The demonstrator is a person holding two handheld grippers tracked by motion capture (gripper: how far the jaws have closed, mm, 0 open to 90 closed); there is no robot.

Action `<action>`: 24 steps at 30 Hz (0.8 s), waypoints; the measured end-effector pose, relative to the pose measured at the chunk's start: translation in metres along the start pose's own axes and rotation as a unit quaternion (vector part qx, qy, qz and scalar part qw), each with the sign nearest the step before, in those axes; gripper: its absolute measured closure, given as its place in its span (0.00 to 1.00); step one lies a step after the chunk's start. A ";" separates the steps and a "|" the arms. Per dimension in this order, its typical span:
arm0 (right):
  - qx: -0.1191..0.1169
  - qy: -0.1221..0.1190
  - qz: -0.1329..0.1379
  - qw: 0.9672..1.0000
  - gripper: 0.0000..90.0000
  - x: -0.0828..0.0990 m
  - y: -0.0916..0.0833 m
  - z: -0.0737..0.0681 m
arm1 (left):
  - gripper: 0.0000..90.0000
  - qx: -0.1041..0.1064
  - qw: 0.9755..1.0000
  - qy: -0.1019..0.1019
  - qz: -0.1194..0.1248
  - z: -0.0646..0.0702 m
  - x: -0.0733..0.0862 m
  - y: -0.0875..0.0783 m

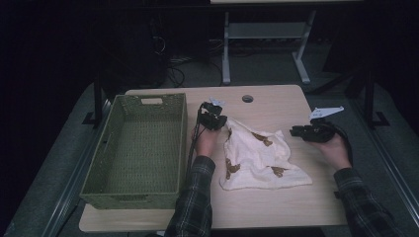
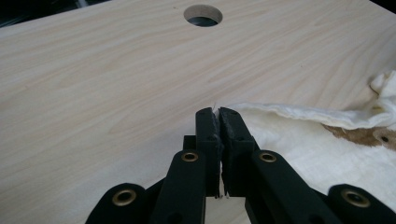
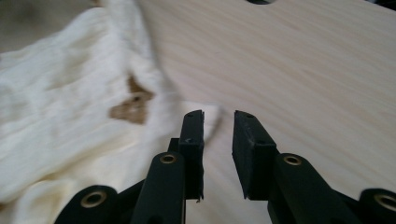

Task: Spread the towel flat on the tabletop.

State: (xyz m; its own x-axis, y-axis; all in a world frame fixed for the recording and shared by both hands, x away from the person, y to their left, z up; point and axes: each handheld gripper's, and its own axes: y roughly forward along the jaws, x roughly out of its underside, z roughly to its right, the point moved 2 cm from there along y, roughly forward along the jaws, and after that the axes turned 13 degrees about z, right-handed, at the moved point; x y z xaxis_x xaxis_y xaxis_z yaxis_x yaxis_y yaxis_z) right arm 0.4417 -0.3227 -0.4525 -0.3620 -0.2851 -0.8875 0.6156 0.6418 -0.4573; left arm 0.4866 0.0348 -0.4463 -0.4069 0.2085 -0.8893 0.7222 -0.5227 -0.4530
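Nearest me, my two sleeves come in from the bottom edge of the high view. Between the forearms the cream cloth with brown patches lies crumpled on the pale wooden surface. My left gripper sits at the cloth's upper left corner — its jaws are clenched on the cloth's edge, a thin fold pinched between the pads in the left gripper view. My right gripper is just off the cloth's right edge; its jaws stand apart with nothing between them, bare wood showing through the gap in the right gripper view. To the left stands a green woven basket. Farther off — a round hole in the surface.
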 end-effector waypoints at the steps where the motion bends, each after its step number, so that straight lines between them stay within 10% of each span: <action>1: 0.006 0.000 -0.002 1.000 0.81 0.000 0.002 0.006 | 0.96 -0.001 1.000 0.001 -0.001 -0.001 0.000 0.000; 4: 0.003 0.019 0.001 1.000 0.80 0.003 0.015 0.022 | 0.96 0.000 1.000 0.001 -0.008 -0.002 0.002 0.001; 16: -0.043 0.025 -0.028 0.998 0.77 0.002 0.057 0.013 | 0.96 0.005 1.000 0.007 -0.014 0.002 0.004 0.004; 24: -0.054 0.025 -0.041 0.997 0.97 0.005 0.059 0.010 | 0.96 0.006 1.000 0.007 -0.010 0.005 0.001 0.002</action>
State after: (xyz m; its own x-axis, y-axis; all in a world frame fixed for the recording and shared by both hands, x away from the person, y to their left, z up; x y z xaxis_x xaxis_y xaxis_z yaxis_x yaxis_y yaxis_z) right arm 0.4835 -0.2936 -0.4846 -0.4451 -0.3055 -0.8418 0.5038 0.6917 -0.5174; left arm 0.4846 0.0302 -0.4475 -0.4132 0.2298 -0.8812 0.7072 -0.5286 -0.4695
